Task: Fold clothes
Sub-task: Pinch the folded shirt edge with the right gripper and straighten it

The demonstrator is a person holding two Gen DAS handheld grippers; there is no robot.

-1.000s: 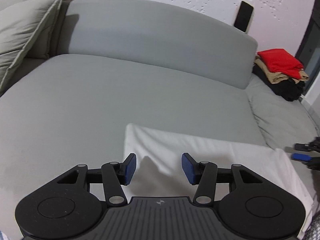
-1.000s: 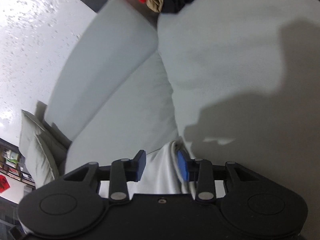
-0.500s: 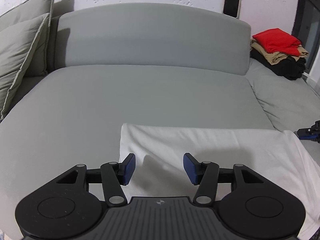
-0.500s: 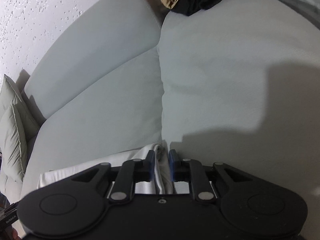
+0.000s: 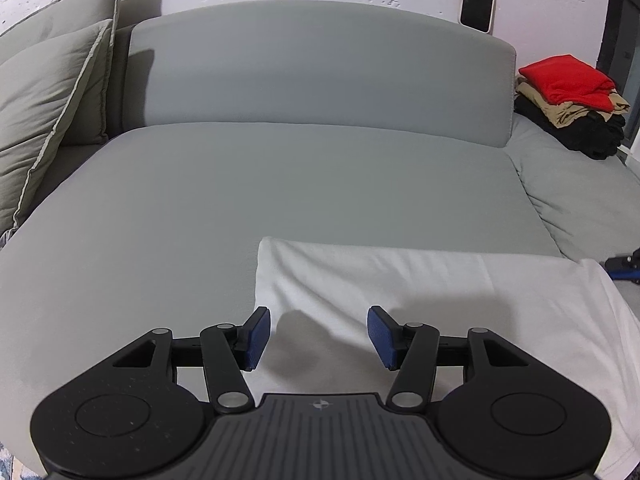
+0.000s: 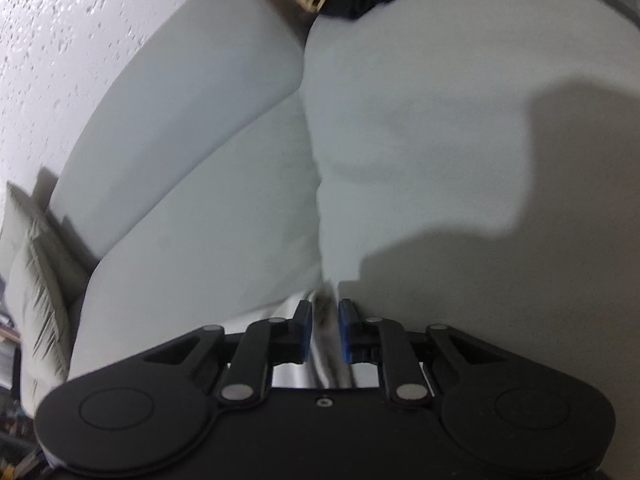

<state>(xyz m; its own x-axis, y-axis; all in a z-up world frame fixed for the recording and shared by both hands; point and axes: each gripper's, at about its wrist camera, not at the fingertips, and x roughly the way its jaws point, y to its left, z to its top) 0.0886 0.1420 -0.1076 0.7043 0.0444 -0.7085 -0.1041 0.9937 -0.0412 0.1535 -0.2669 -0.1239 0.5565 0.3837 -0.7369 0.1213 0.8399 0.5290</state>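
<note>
So I've got a white garment (image 5: pixel 420 292) spread flat across the lower middle and lower right of the left wrist view, lying on the seat of a grey sofa (image 5: pixel 280 184). My left gripper (image 5: pixel 319 338) hangs over the near left part of it with the blue pads well apart and nothing pinched between them, just cloth underneath and its shadow on the fabric

My right gripper (image 6: pixel 324 334) is at the bottom middle of its own view, right where the two seat cushions meet. Its jaws are closing on a bunched edge of the white garment (image 6: pixel 322 320), and the folds sit between the pads and look squeezed by them. That picture is a bit blurry, so I can't say how much cloth is in there. You can also see that gripper poking in at the far right edge of the left view (image 5: pixel 624 268), just past the garment's corner

Upper right of the left view there's a stack of folded clothes (image 5: pixel 572 104), red on top, tan under it, black at the bottom. Two grey cushions (image 5: pixel 48 112) lean at the left, and a dark phone (image 5: pixel 477 0) stands on the backrest against the wall
</note>
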